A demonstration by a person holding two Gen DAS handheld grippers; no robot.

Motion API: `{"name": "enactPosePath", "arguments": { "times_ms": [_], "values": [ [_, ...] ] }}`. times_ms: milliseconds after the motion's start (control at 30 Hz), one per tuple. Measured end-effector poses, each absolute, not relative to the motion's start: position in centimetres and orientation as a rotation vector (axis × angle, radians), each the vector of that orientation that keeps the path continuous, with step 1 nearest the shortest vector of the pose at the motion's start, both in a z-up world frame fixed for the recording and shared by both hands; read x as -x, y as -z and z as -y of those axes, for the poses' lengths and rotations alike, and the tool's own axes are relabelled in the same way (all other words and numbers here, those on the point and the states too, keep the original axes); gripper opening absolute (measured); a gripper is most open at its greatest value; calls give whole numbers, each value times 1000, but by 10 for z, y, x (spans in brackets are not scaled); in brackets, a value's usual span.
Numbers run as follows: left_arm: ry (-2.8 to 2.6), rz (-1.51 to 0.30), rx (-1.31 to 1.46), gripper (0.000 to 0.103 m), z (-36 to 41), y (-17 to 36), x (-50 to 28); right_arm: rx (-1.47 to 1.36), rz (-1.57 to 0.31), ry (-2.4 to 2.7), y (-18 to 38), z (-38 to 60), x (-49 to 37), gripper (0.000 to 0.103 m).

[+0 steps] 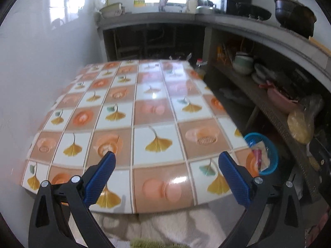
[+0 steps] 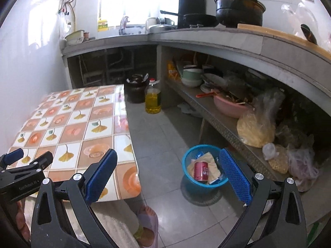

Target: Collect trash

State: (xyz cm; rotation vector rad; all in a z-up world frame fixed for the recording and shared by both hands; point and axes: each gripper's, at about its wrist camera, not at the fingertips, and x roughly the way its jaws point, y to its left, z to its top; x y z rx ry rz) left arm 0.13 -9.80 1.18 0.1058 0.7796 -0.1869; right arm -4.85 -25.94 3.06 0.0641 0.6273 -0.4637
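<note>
A blue mesh trash basket (image 2: pixel 187 160) stands on the grey floor right of the table; inside lie a red can (image 2: pixel 201 171), a tan wrapper (image 2: pixel 210 161) and small scraps. The same basket (image 1: pixel 271 155) peeks past the table's right edge in the left wrist view. My right gripper (image 2: pixel 167 174) is open and empty above the floor, just left of and over the basket. My left gripper (image 1: pixel 166 173) is open and empty over the near edge of the table (image 1: pixel 144 103), whose patterned top shows bare. The left gripper (image 2: pixel 18 165) also appears at the left in the right wrist view.
A low shelf (image 2: pixel 217 115) under the concrete counter holds bowls, a pink basin (image 2: pixel 229 105) and plastic bags. An oil bottle (image 2: pixel 153 99) and a dark jar (image 2: pixel 135 88) stand on the floor beyond the table. A person's slippered foot (image 2: pixel 148 223) rests below my right gripper.
</note>
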Motion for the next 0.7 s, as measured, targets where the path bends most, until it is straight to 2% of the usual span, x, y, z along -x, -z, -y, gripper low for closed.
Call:
{"name": "enactPosePath", "arguments": {
  "times_ms": [200, 700],
  "values": [
    [187, -854, -133, 97, 101, 1, 0, -74, -684, 460, -23, 262, 42, 95],
    [187, -874, -149, 97, 105, 4, -3, -62, -747, 438, -14, 262, 36, 95]
  ]
}}
